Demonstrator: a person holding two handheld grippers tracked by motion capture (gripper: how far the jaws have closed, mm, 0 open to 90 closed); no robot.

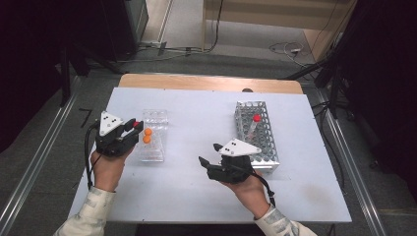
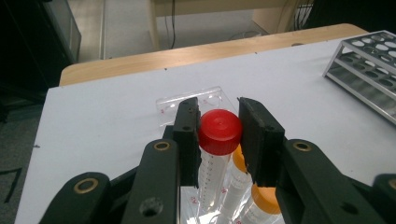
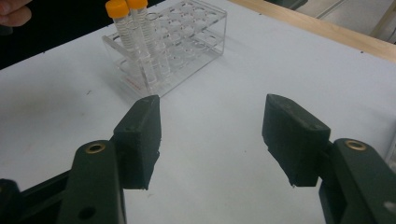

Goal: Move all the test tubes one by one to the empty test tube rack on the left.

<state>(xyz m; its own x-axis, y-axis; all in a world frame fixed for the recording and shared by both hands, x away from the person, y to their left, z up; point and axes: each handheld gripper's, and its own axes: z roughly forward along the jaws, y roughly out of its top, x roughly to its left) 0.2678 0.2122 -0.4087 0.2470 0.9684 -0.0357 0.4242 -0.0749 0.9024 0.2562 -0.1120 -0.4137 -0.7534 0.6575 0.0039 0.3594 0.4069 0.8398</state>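
So the step in hand looks like a tube transfer: the left gripper [image 2: 218, 140] has its jaws clamped on the cap of a red-capped tube [image 2: 219, 131], holding it right over the clear rack [image 1: 152, 136] at about 9 o'clock on the desk [image 1: 196, 187]. Two orange-capped tubes [image 1: 147, 135] stand in that same rack, just beside the red one. Can't tell from these shots whether the tube is going down into a well or being lifted out, since its lower end is hidden behind the jaws in the left gripper view and the high view is too small to judge. If it's going in, the next move calls for keeping the tube upright and lined up with a free well next to the orange pair, then letting go only once it's seated. Over at 3 o'clock there's a metal rack [image 1: 265, 147] with another red-capped tube [image 1: 254, 124] in it. The right gripper [image 3: 212, 140] hangs over bare desk at roughly 5 o'clock with its jaws wide and nothing between them. Hard bits: the printing on the tube is unreadable, the metal rack is cut off at the edge of the left gripper view, and the clear rack's wells mostly wash out against the white desk
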